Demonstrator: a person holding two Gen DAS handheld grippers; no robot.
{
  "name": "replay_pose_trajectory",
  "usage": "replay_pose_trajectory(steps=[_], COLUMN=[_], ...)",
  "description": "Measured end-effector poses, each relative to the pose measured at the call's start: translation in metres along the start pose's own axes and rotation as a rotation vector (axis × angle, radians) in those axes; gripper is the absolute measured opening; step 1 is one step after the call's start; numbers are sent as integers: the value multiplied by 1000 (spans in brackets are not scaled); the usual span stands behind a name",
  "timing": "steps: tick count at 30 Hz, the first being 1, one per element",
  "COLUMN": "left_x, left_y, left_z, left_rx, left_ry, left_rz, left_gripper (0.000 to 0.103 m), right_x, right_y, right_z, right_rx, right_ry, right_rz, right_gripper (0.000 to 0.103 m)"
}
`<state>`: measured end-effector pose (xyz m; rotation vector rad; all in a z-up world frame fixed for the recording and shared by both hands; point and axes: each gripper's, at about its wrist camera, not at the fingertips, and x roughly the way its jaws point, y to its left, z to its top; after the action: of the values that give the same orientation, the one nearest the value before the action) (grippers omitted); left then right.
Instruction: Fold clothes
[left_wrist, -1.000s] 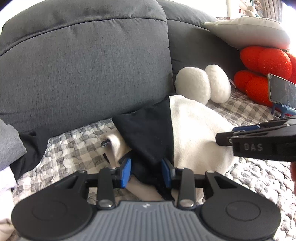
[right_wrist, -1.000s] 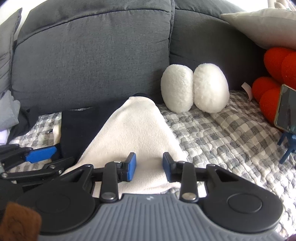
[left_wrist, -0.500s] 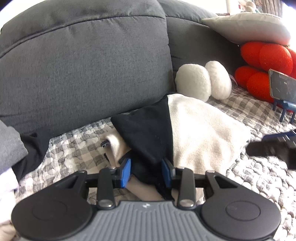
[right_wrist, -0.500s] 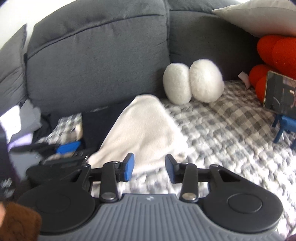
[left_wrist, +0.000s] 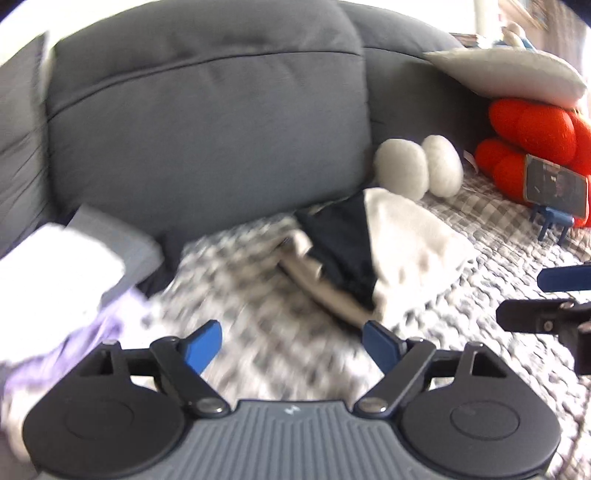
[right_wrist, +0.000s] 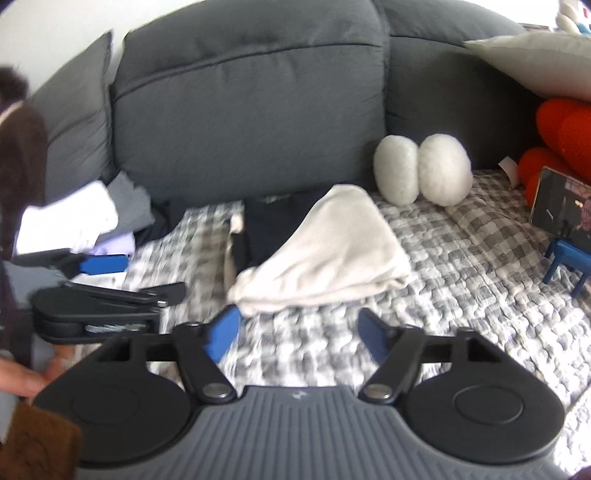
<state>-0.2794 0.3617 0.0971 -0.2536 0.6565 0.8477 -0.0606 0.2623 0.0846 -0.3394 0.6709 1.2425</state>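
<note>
Grey sofa (right_wrist: 251, 110), checked quilt (right_wrist: 461, 266)

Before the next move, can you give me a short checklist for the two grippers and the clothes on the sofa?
1. Left gripper free of cloth: ok, jaws opening, nothing between them.
2. Right gripper free of cloth: ok, jaws opening, nothing between them.
3. Folded garment lying on the blanket, clear of both grippers: ok.
4. Fold tidy: not ok, a loose strip sticks out from under the black part.
5. Next clothes in view: ok, a pile lies at the left of the sofa.
6. Phone on its stand away from the garment: ok.
</note>
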Motion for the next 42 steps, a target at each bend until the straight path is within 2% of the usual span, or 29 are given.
replay_pose_trajectory(steps=[1,2,3,6,7,9,12,14,18,23,32,42], left_x=[-8,-14,-18,-11,-6,1,4,4,10,27,35,43], left_y=[4,7,8,5,4,3,-2,-9,-21,-26,-30,-32], left_z=[-4,-9,-13,-21,-23,-25,-26,-26,-30,-35,-36,-40], left_rx=[-20,-32,-33,-6,1,2,-8,1,27,-21,-37,-52], left_ry=[0,-2,-8,24,48,86,99,106,131,203,203,190], left_rz=[4,6,5,31,40,41,34,39,43,60,73,100], left_gripper=[95,98,102,102,102,102,102,102,102,102,102,102], right_x=[-2,-4,-7,-9,-7,-2,6,12,16,19,22,33], right_y=[1,1,1,-6,-7,-6,-5,-7,-2,-4,-23,-18], right_z=[-4,-7,-11,-34,-39,-43,-45,-44,-42,-42,-37,-39], right_rx=[18,41,65,164,173,124,86,102,48,16,124,109], right_ry=[-10,-24,-38,-75,-51,-15,-29,-15,-3,4,-12,19], right_rz=[2,5,8,9,9,-21,-69,-52,-58,-83,-99,-87], right_gripper=[87,100,103,103,103,103,103,103,103,103,103,103])
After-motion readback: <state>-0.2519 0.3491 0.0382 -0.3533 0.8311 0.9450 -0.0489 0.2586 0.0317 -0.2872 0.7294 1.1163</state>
